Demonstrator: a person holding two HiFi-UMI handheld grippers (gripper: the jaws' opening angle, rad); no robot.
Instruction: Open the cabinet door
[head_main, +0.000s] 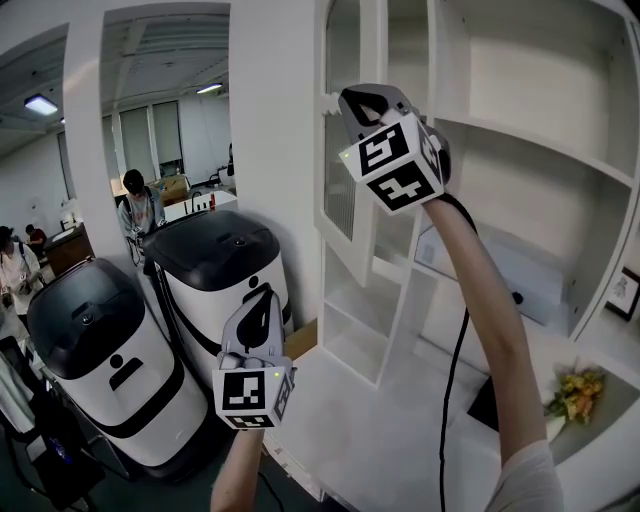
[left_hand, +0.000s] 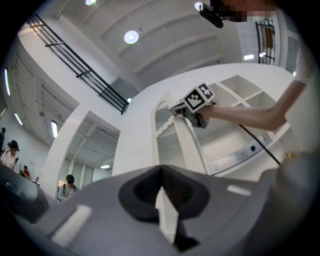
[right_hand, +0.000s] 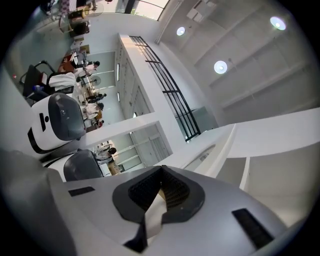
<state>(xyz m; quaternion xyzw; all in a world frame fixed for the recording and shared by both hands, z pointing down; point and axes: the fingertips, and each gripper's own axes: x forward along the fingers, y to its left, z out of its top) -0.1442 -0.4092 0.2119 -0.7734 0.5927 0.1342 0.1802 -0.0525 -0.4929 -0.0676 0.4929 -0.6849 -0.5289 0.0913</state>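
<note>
The white cabinet door (head_main: 345, 200) with a glass pane stands ajar, swung out toward me. Its small white handle (head_main: 325, 105) sticks out of the near stile. My right gripper (head_main: 352, 100) is raised to that handle with its tips right at the door's edge. Its jaws look shut, and in the right gripper view (right_hand: 161, 175) I see nothing pinched between them; the door's frame (right_hand: 210, 150) lies just beyond. My left gripper (head_main: 257, 300) hangs low in front of the counter, shut and empty. From it, the left gripper view shows the right gripper (left_hand: 176, 111) against the door (left_hand: 175, 145).
Open white shelves (head_main: 540, 140) fill the cabinet behind the door. A white counter (head_main: 400, 430) runs below, with flowers (head_main: 575, 395) at its right. Two white machines with black lids (head_main: 100, 350) (head_main: 225, 260) stand at the left. People (head_main: 135, 210) are far behind. A black cable (head_main: 455, 350) hangs along the right arm.
</note>
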